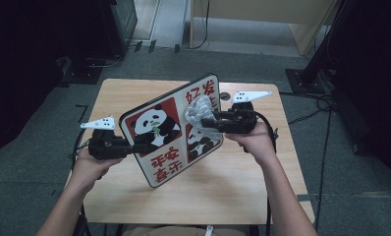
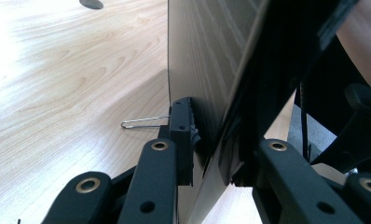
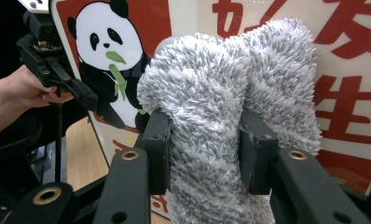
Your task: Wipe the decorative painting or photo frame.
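The rectangular black-rimmed panda sign board (image 1: pixel 171 130), printed with red Chinese characters I cannot read with certainty, is held tilted above the middle of the light wooden table (image 1: pixel 242 196). The left gripper (image 1: pixel 143 146) is clenched on its left edge; the right gripper (image 1: pixel 209 120) grasps a fluffy grey microfibre cloth (image 1: pixel 199 110) pressed against its upper right face. Bare tabletop lies below and right.
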`<state>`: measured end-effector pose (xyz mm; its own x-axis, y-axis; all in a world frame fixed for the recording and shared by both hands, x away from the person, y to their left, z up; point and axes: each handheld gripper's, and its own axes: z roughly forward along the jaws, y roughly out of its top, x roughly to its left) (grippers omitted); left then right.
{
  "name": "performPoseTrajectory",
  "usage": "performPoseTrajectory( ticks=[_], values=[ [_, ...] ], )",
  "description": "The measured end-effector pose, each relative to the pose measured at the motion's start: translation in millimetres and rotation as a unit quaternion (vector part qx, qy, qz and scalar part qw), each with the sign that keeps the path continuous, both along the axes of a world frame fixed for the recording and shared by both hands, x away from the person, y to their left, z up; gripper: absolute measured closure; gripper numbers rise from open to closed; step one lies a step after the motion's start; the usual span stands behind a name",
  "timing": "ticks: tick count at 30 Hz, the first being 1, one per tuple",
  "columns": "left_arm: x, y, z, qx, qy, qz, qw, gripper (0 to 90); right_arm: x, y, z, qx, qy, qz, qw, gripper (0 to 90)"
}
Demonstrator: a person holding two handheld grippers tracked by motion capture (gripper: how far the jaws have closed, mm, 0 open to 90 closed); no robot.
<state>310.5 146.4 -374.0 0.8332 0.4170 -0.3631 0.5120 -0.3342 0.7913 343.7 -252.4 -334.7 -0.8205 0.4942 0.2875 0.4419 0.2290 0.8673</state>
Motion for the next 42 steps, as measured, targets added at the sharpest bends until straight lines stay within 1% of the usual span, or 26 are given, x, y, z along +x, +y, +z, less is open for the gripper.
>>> performPoseTrajectory(
  ticks=[2, 3, 10, 21, 22, 24, 26, 27, 33, 40, 42],
  values=[
    [-0.1, -0.1, 0.1, 0.000, 0.000, 0.001, 1.0000, 75.6, -0.2, -0.3, -1.4, 0.000, 0.000, -0.001, 1.0000, 61.6],
    [-0.2, -0.2, 0.1, 0.000, 0.000, 0.001, 1.0000, 75.6, -0.6, -0.3, -2.0, 0.001, 0.003, -0.002, 1.0000, 61.6],
    [0.4, 0.1, 0.1, 0.001, 0.007, -0.005, 1.0000, 75.0, -1.6, -0.2, -6.3, -0.002, 0.003, -0.002, 1.0000, 61.2],
    [0.5, 0.1, 0.2, 0.000, 0.007, -0.006, 1.0000, 74.9, -4.5, -1.8, -19.3, -0.005, 0.012, -0.002, 0.9999, 60.8],
    [0.5, 0.1, 0.1, 0.000, 0.008, -0.007, 0.9999, 74.9, -5.4, -1.9, -20.2, -0.005, 0.016, -0.004, 0.9999, 60.8],
    [0.5, 0.2, 0.1, 0.000, 0.008, -0.007, 0.9999, 74.9, -5.6, -2.1, -23.2, -0.004, 0.013, -0.003, 0.9999, 60.8],
    [0.6, 0.2, 0.1, 0.000, 0.008, -0.007, 0.9999, 74.9, -6.9, -2.1, -25.4, -0.006, 0.017, -0.005, 0.9998, 60.7],
    [0.6, 0.2, 0.1, 0.000, 0.008, -0.007, 0.9999, 74.9, -7.0, -2.2, -26.6, -0.009, 0.015, -0.005, 0.9998, 60.6],
    [0.7, 0.3, 0.0, -0.001, 0.008, -0.009, 0.9999, 74.7, -9.2, 0.6, -32.9, -0.012, 0.021, -0.006, 0.9997, 60.6],
    [0.5, 0.3, 0.1, -0.001, 0.008, -0.009, 0.9999, 74.6, -11.5, 3.3, -38.8, -0.024, 0.023, -0.008, 0.9994, 60.4],
    [0.5, 0.3, 0.1, -0.001, 0.008, -0.009, 0.9999, 74.6, -11.9, 3.4, -40.1, -0.024, 0.024, -0.008, 0.9994, 60.5]
  ],
)
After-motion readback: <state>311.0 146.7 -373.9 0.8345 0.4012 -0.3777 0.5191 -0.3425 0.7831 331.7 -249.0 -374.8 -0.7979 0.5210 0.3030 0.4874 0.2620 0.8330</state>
